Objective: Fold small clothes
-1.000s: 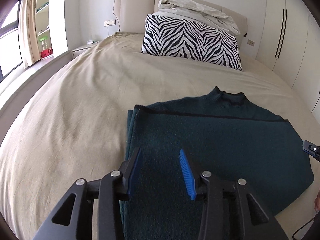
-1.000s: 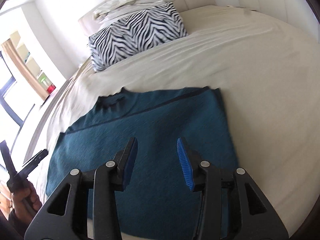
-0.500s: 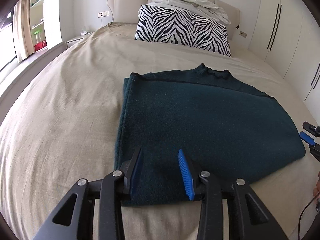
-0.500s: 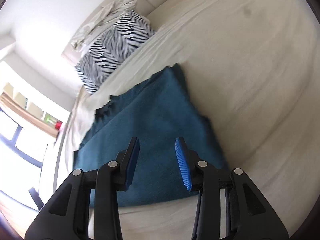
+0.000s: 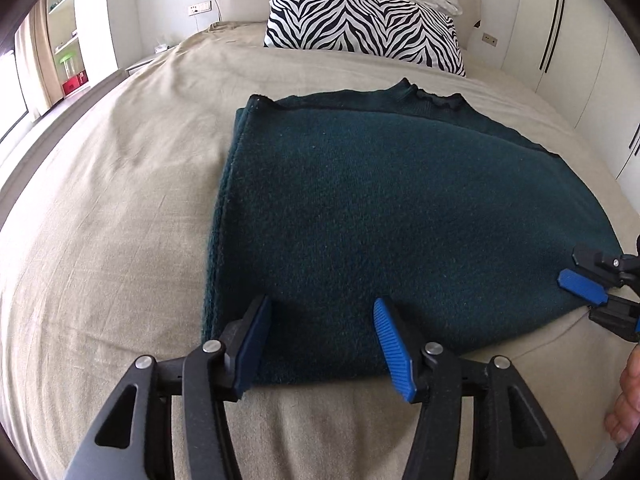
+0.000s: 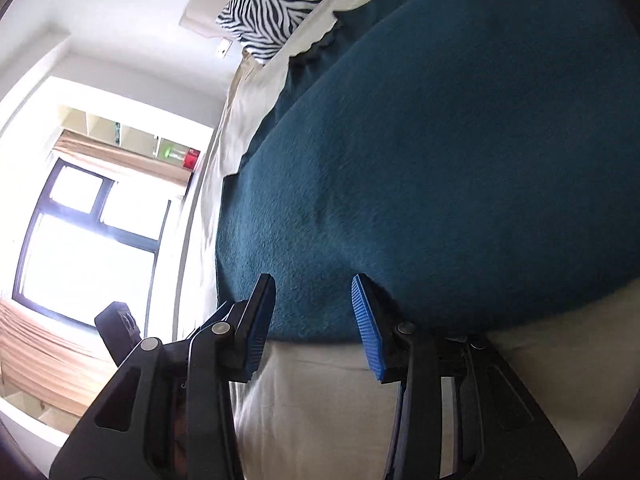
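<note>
A dark teal knitted sweater (image 5: 384, 216) lies flat on the beige bed (image 5: 120, 200), sleeves folded in, collar toward the headboard. My left gripper (image 5: 320, 340) is open at the sweater's near hem, left of its middle, with the hem between its blue pads. My right gripper (image 6: 312, 320) is open and rolled on its side, low at the sweater's near right corner (image 6: 400, 200). It also shows at the right edge of the left wrist view (image 5: 592, 284). Neither gripper holds cloth.
A zebra-striped pillow (image 5: 360, 24) with crumpled white bedding on it leans against the headboard. White wardrobe doors (image 5: 568, 32) line the right wall. A window (image 6: 88, 220) and shelves are to the left of the bed.
Both grippers have pulled back from over the sweater to its near hem. The right gripper has rolled sideways and dropped low at the right corner. Both stay open.
</note>
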Tool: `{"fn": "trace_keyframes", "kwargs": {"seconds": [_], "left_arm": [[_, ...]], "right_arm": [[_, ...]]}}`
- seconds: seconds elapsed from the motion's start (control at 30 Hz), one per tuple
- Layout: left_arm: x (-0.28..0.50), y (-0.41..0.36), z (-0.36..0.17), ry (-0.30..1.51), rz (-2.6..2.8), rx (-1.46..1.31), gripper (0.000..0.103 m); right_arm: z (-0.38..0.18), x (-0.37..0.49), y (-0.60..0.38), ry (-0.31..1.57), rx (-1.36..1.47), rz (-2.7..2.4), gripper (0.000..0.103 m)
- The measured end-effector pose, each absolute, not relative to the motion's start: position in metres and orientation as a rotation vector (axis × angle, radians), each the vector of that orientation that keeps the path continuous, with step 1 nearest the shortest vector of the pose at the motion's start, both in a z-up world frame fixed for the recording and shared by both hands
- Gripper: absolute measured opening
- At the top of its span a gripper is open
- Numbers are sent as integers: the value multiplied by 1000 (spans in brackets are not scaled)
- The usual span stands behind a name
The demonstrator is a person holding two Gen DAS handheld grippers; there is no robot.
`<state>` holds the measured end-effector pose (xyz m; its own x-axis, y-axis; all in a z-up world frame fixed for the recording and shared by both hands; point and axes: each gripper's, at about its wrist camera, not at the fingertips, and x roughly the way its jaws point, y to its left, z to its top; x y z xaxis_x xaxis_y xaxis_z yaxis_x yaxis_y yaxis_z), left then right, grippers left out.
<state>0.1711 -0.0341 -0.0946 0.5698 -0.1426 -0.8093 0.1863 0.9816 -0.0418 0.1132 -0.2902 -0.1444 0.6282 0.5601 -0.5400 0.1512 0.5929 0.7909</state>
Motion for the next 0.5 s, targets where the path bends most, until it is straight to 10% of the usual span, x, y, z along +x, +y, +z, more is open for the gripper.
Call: {"fn": "trace_keyframes", "kwargs": {"seconds": [0.5], "left_arm": [[165, -28, -86, 924, -213, -6, 55]], "right_arm": [[-111, 13, -437, 521, 1095, -182, 42]]}}
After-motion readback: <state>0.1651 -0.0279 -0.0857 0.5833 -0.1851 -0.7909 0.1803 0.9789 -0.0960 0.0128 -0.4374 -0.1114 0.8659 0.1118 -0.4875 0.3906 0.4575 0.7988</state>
